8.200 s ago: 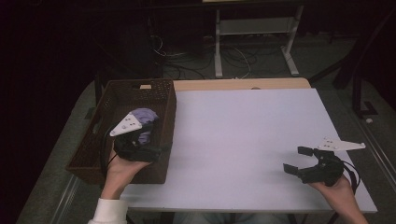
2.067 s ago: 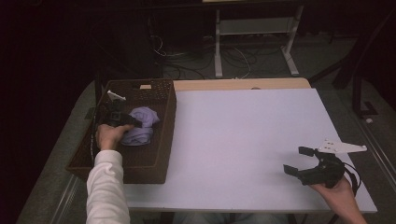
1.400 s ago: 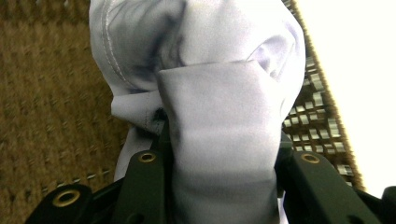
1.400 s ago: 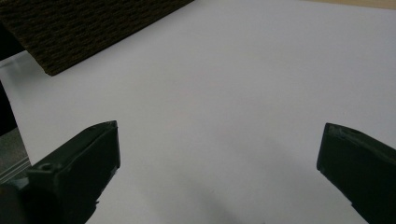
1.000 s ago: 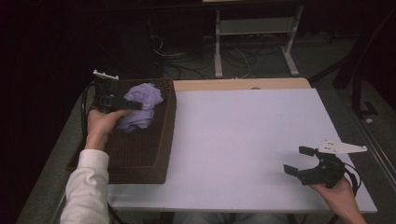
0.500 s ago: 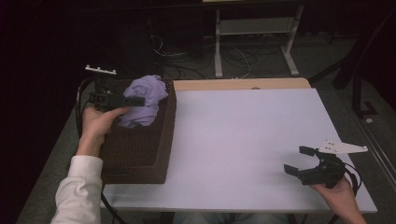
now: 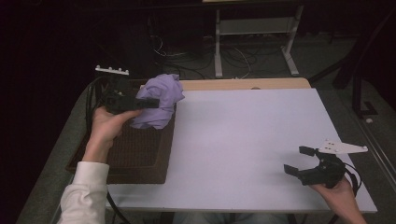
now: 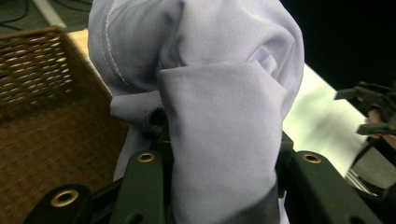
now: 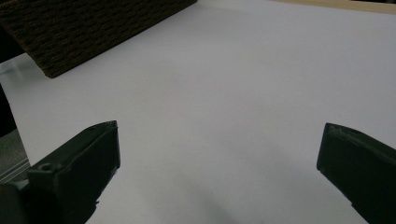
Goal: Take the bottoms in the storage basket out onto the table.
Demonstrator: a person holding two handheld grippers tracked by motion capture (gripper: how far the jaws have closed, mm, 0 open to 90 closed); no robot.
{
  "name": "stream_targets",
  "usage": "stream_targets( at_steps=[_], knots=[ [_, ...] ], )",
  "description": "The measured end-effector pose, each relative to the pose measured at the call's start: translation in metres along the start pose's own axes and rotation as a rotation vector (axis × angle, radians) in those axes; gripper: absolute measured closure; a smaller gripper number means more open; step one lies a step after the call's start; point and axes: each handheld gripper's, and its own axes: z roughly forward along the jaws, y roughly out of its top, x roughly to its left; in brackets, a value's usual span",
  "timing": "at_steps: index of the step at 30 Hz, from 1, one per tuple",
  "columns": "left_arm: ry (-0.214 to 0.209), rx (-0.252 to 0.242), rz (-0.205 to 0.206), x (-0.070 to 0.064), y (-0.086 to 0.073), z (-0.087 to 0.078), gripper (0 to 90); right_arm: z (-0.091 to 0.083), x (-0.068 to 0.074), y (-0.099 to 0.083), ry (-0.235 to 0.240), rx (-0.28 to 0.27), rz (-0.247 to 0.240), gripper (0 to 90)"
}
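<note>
A lilac cloth [image 7: 159, 100] hangs bunched above the far end of the brown wicker basket [image 7: 135, 154] at the table's left. My left gripper [image 7: 152, 101] is shut on the lilac cloth; in the left gripper view the folded cloth [image 8: 219, 107] fills the space between the jaws, with the basket wall [image 8: 42, 116] to its left. My right gripper [image 7: 296, 161] stands open near the table's front right corner, held low over the white tabletop [image 7: 243, 135]. In the right gripper view nothing lies between its fingers [image 9: 79, 158] but bare white tabletop [image 9: 224, 116].
The basket's corner [image 9: 84, 32] shows at the top left of the right gripper view. A wooden strip [image 7: 243, 84] runs along the table's far edge. Behind the table are a white stand [image 7: 252, 32] and floor cables [image 7: 187, 51].
My left gripper has gone into the basket, shut on the lilac cloth, and lifted it up and toward the far end. The basket has shifted a little. The right gripper has stayed put.
</note>
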Motion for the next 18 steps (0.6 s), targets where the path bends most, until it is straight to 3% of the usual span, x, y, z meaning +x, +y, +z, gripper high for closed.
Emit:
stream_targets(
  at_steps=[18],
  knots=[
    [-0.097, -0.004, 0.092, -0.040, 0.021, 0.021, 60.6, -0.001, 0.000, 0.000, 0.001, -0.004, -0.001, 0.0]
  ],
)
